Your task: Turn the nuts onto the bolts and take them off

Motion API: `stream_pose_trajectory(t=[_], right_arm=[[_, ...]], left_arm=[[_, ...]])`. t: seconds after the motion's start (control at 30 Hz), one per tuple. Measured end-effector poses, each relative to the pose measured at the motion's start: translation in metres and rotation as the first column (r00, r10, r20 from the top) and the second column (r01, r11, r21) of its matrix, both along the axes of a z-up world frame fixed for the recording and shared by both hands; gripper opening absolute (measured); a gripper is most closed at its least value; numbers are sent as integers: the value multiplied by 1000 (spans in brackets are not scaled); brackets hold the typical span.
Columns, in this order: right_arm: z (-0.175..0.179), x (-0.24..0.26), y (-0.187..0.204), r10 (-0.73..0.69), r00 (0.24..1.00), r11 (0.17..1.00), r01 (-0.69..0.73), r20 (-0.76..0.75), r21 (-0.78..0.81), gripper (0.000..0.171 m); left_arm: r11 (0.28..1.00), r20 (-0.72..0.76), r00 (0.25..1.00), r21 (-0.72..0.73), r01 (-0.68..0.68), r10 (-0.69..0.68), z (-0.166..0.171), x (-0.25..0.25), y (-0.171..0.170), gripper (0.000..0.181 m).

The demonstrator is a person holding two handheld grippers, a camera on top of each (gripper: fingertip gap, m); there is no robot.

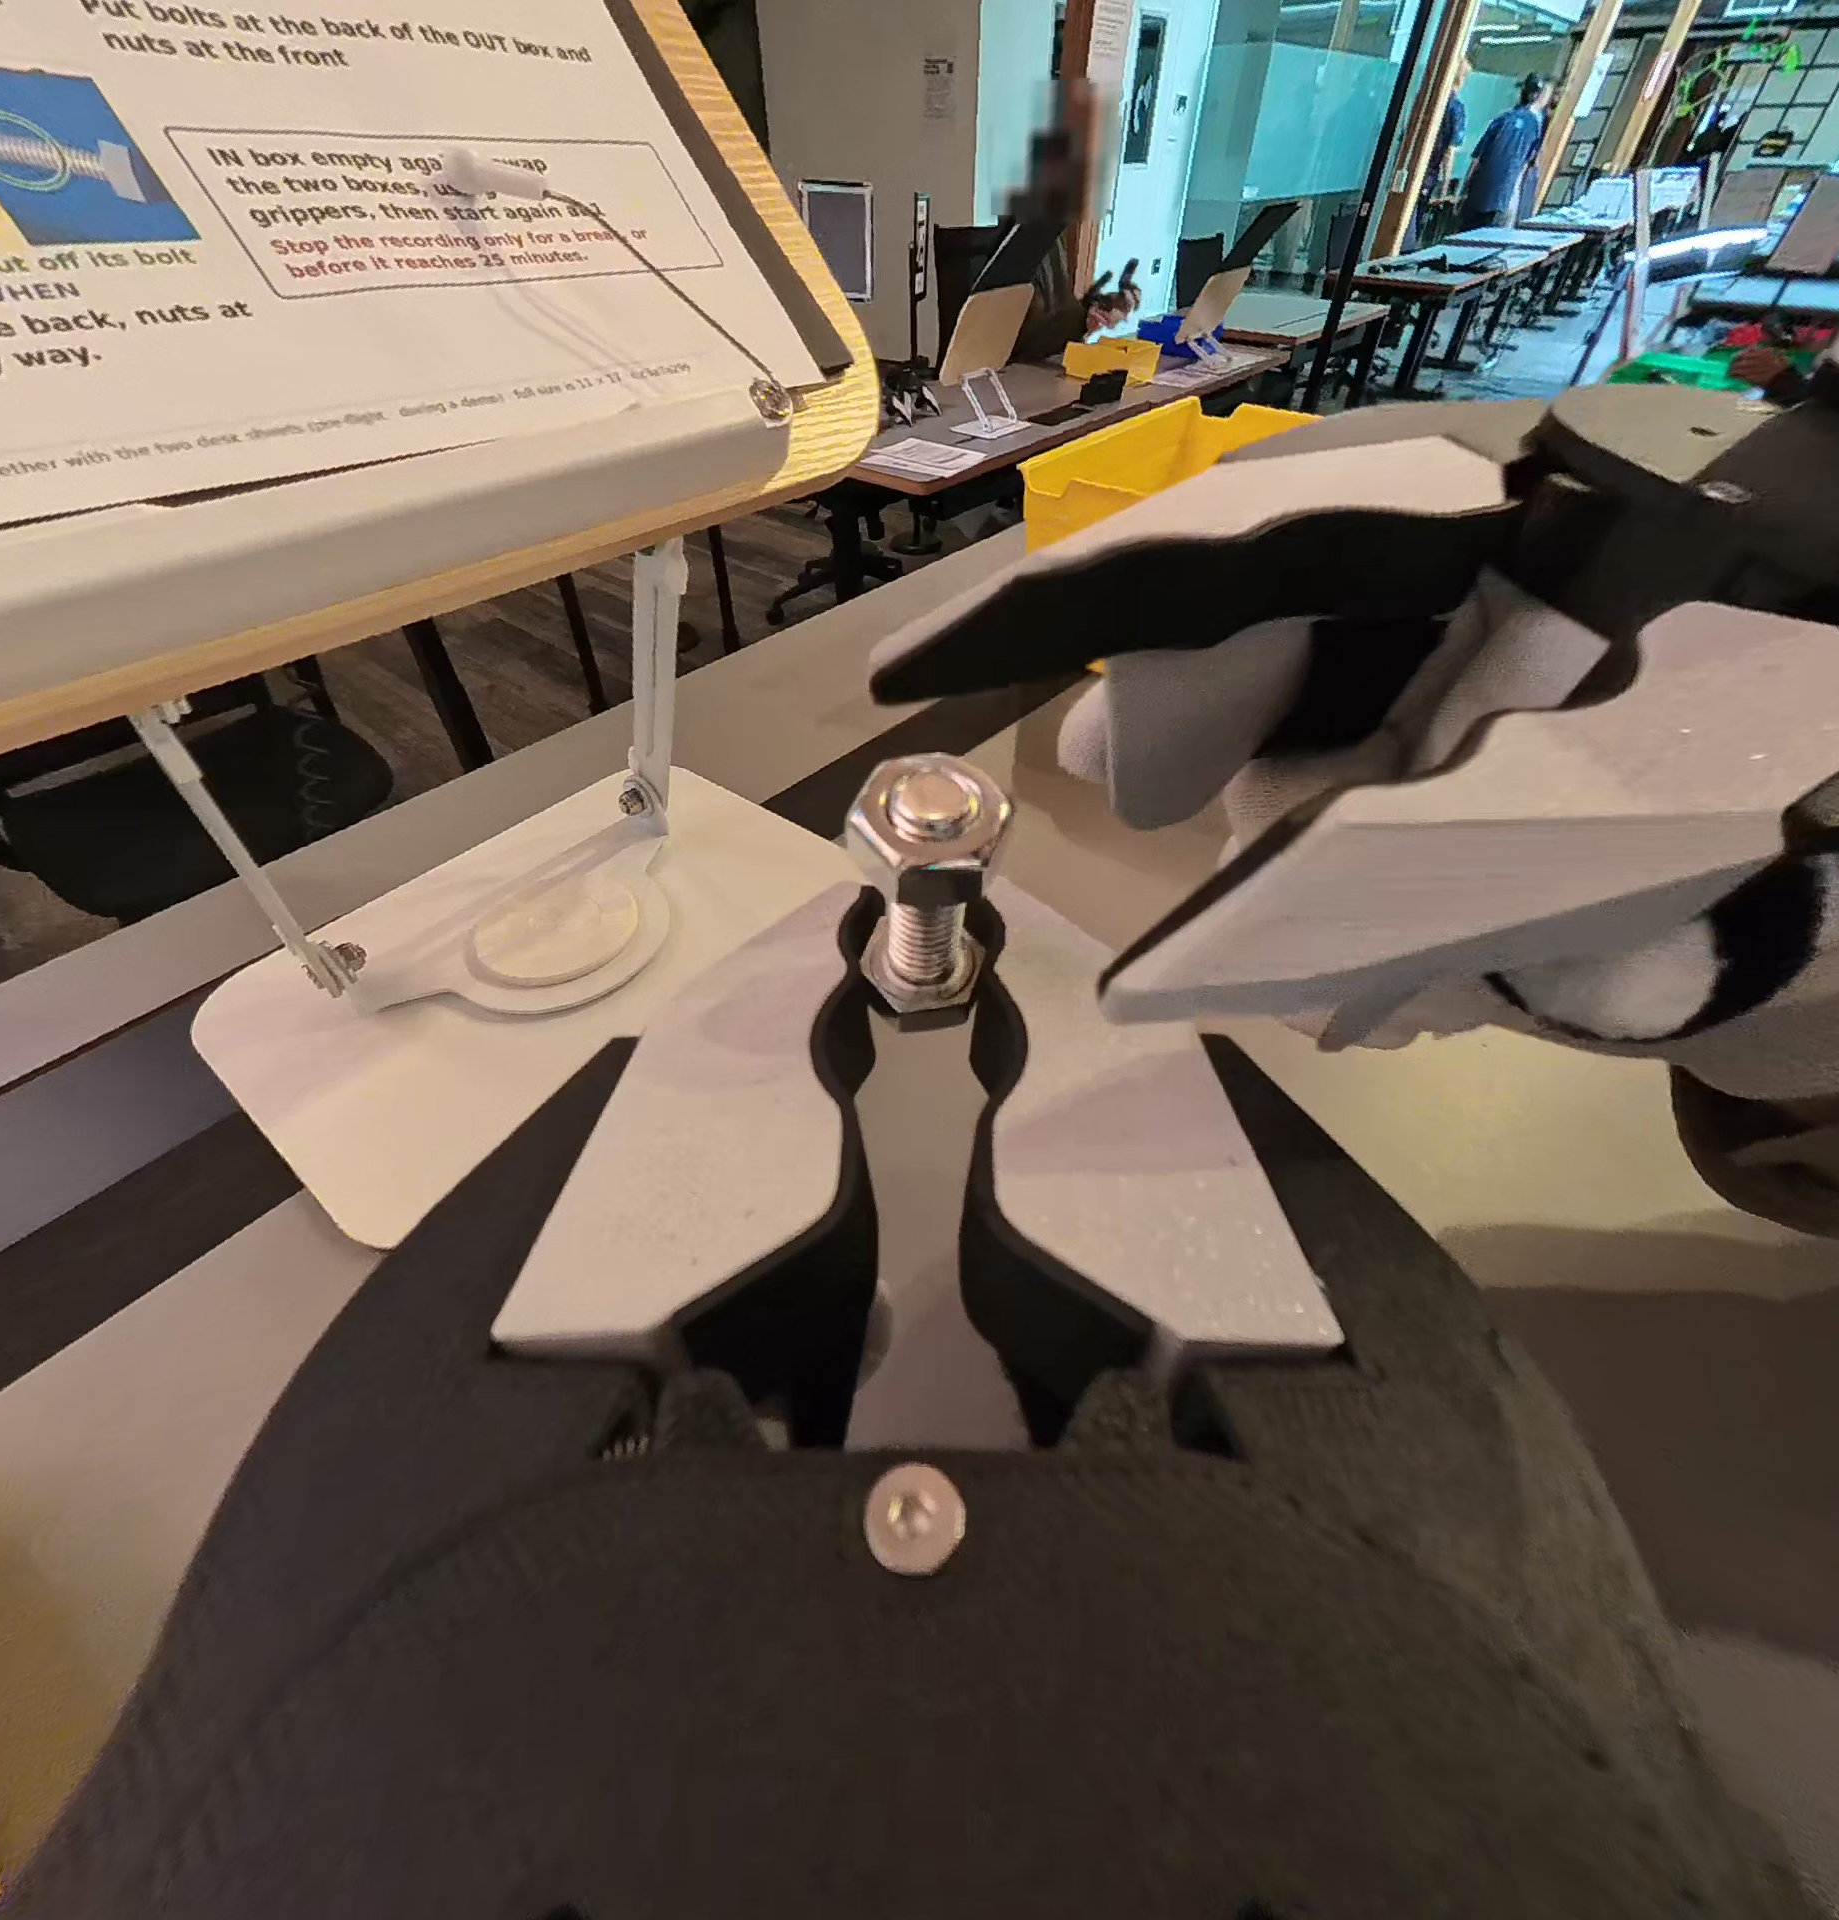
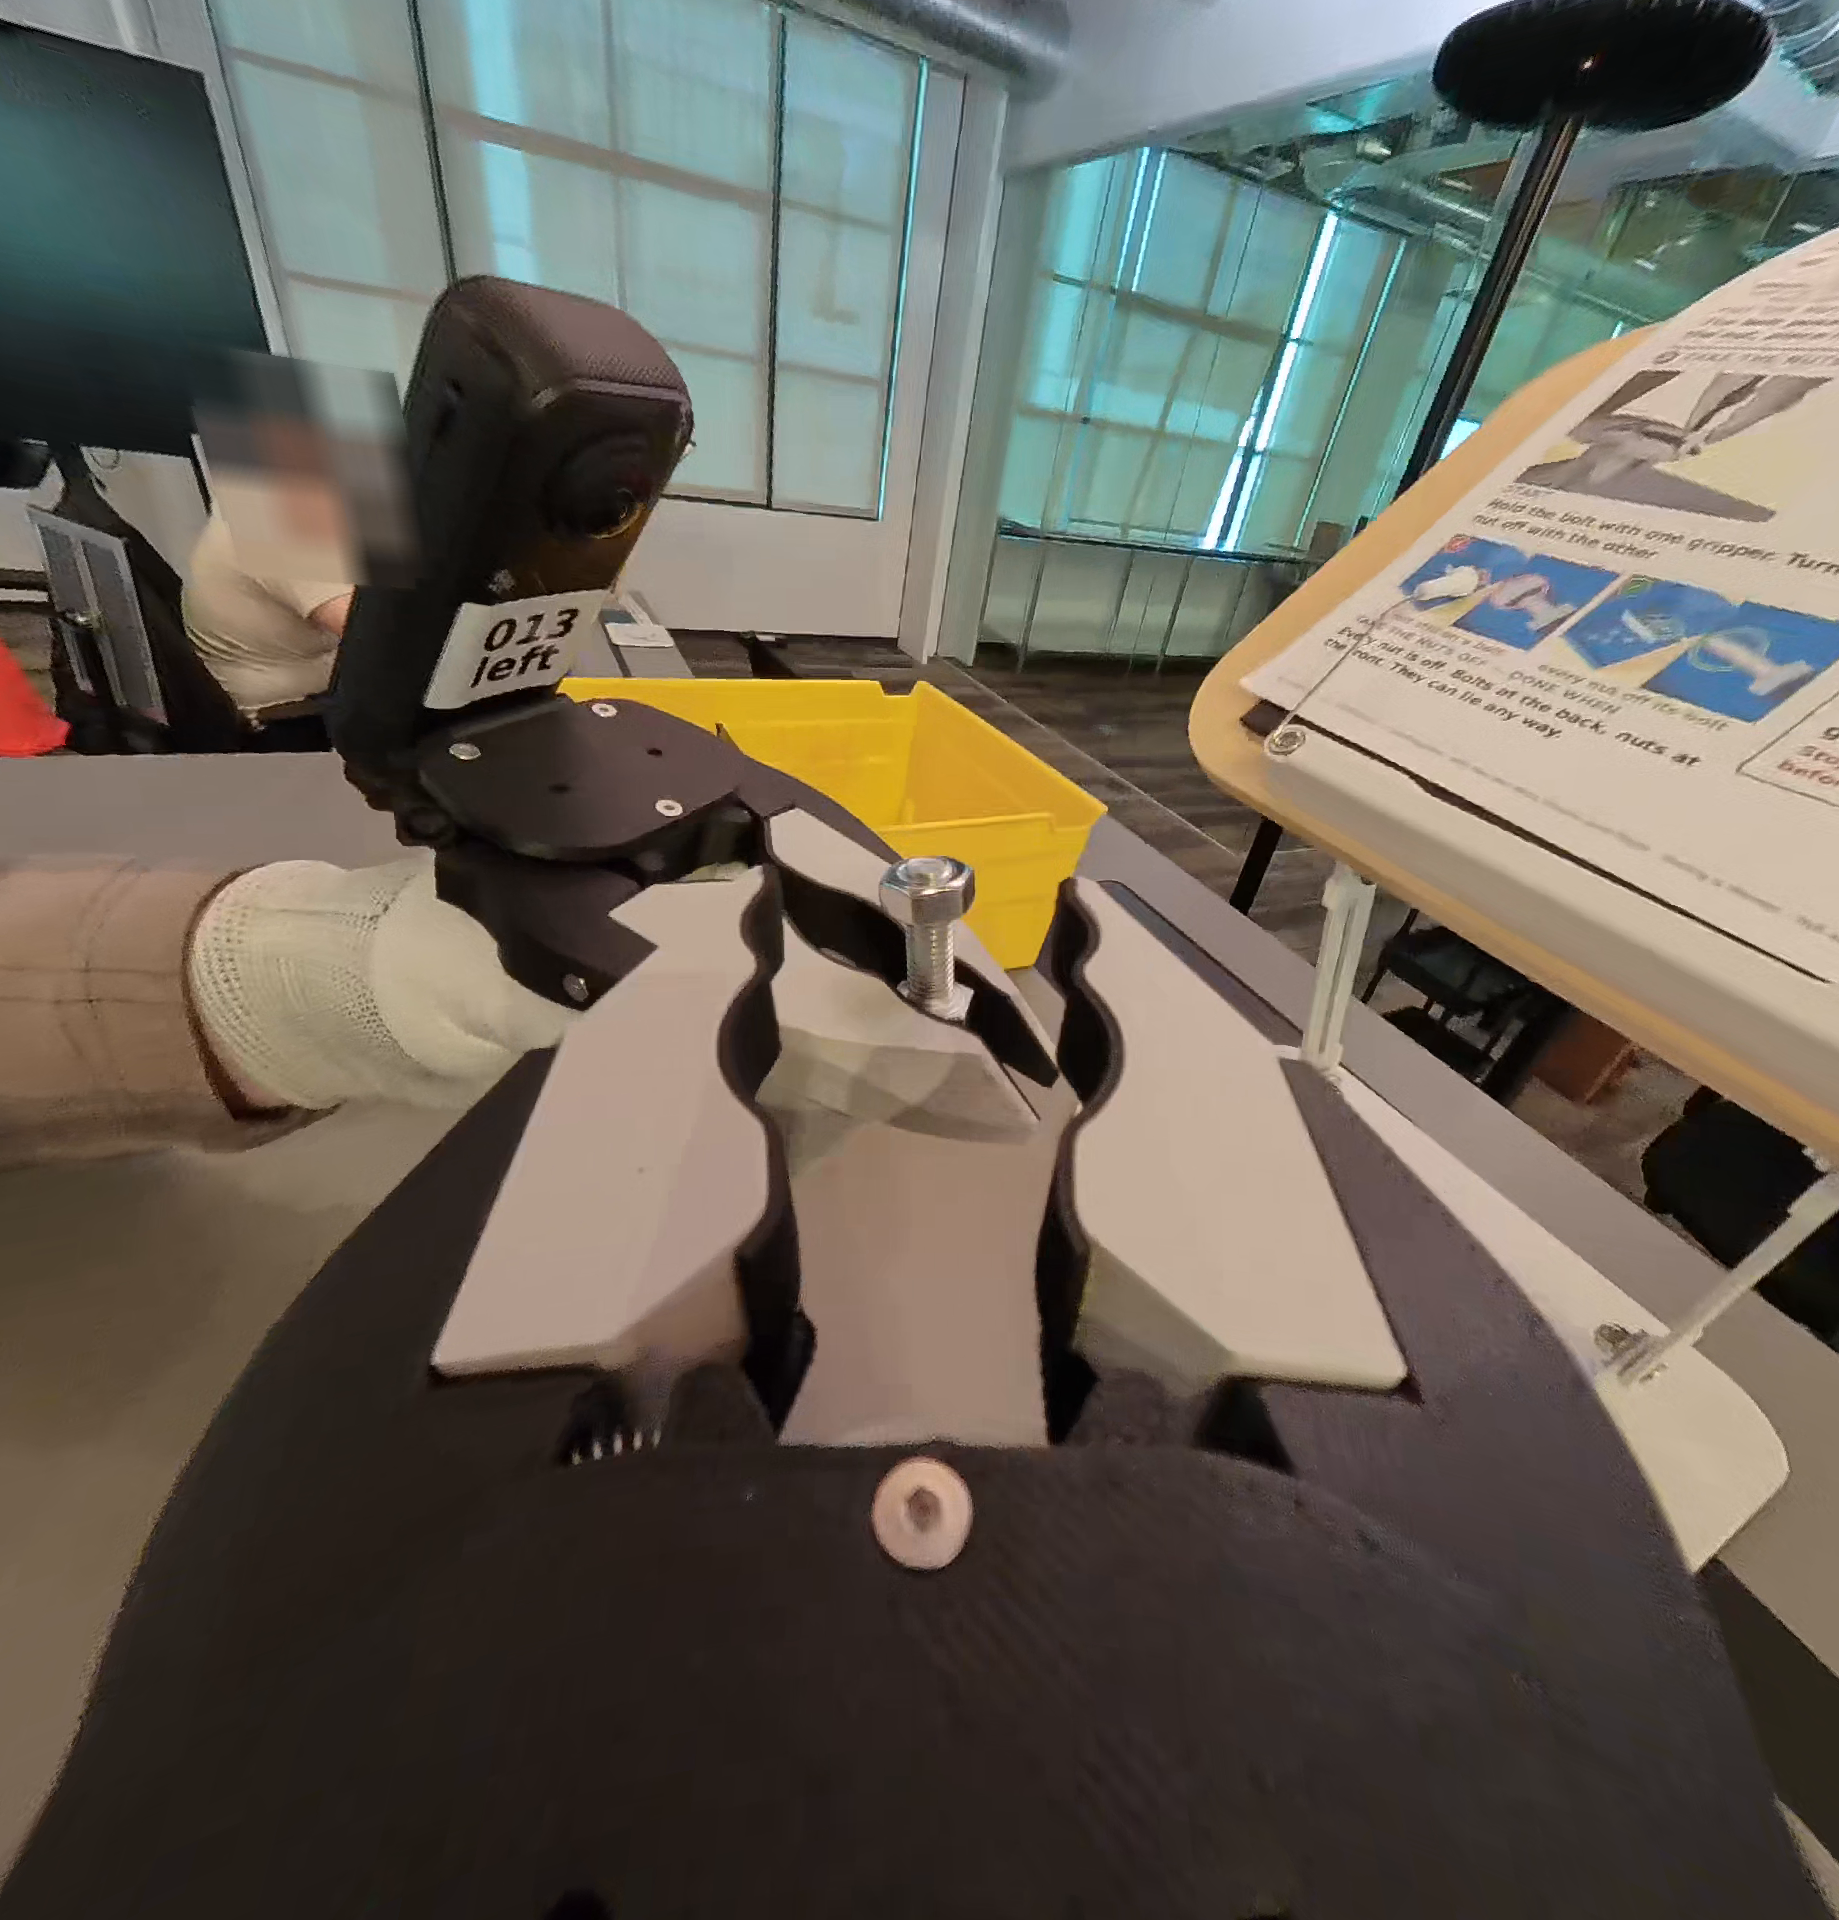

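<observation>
A silver bolt (image 1: 920,935) stands upright just above the centre of the left wrist view, its hexagonal head at the bottom and a nut (image 1: 927,816) threaded on at the top of the shank. The left gripper (image 1: 920,992) is clenched on the bolt's head, its two grey fingers (image 1: 728,1122) pressed to either side so the threaded shank rises free between them. In the right wrist view the same bolt (image 2: 930,951) sits a little above the centre of the frame, with the nut (image 2: 925,885) at its top.

The right gripper (image 1: 988,831) enters from the right edge of the left wrist view, tilted, its fingers (image 1: 1414,914) spread wide apart and holding nothing; its tips lie just to the right of the nut, not touching it. In its own view the right gripper (image 2: 920,997) frames the bolt between its released fingers (image 2: 624,1122).

A gloved hand (image 2: 354,987) at the left of the right wrist view holds the left gripper's handle. Behind the bolt, a yellow bin (image 2: 956,790) sits on the grey desk (image 2: 115,1351). An instruction sheet on a wooden board (image 1: 375,312) fills the upper left of the left wrist view, propped on a white stand (image 1: 499,966) that rests on the desk.
</observation>
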State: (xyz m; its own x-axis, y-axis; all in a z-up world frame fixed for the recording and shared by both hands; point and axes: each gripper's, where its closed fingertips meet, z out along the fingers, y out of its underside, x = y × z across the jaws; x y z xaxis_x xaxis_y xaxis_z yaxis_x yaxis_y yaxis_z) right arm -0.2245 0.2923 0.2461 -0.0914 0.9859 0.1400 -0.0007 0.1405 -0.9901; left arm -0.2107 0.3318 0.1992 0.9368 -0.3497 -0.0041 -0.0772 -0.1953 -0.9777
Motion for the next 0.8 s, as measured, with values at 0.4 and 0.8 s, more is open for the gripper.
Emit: stream_pose_trajectory(t=[0.4, 0.8], right_arm=[[-4, -2, 6, -17, 1000, 998, 18, 19, -65, 15], [1, -1, 5, 39, 999, 969, -43, -21, -241, 14]], left_arm=[[1000, -31, 999, 16, 19, -18, 1, 7, -1, 15], [997, -19, 999, 67, 28, -27, 11, 9, -3, 18]])
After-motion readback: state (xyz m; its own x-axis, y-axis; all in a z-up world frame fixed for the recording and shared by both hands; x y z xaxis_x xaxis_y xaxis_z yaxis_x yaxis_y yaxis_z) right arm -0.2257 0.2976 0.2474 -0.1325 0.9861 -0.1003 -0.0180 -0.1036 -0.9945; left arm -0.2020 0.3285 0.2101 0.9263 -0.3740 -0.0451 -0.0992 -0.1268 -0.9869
